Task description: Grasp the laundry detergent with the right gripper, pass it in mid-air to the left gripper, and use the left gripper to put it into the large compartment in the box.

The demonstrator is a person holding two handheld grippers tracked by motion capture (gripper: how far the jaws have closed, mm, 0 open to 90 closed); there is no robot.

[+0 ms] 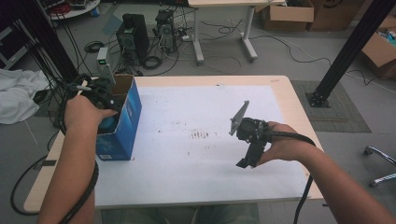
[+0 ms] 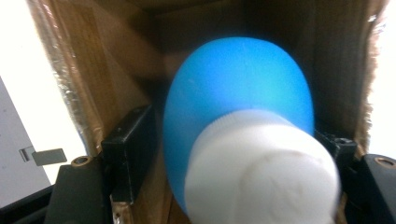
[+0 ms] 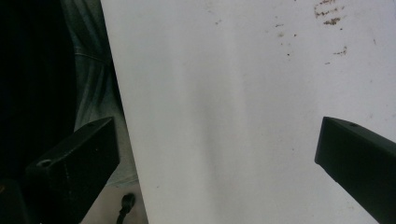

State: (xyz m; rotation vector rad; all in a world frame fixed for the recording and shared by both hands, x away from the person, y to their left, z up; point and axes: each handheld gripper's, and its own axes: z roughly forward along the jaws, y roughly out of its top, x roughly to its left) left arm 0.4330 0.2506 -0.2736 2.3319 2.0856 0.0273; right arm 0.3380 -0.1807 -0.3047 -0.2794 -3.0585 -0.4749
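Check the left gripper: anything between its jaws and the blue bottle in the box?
Nothing visible. In the left gripper view the blue bottle sits directly between the jaws of the left gripper, white cap toward the camera, inside the cardboard box. Whether the pads press it is unclear.

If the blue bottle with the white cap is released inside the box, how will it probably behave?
The blue bottle looks smooth and rounded, so it may slip between the left claw pads and probably roll. The cardboard box walls should contain it. It seems rigid plastic, unlikely to break.
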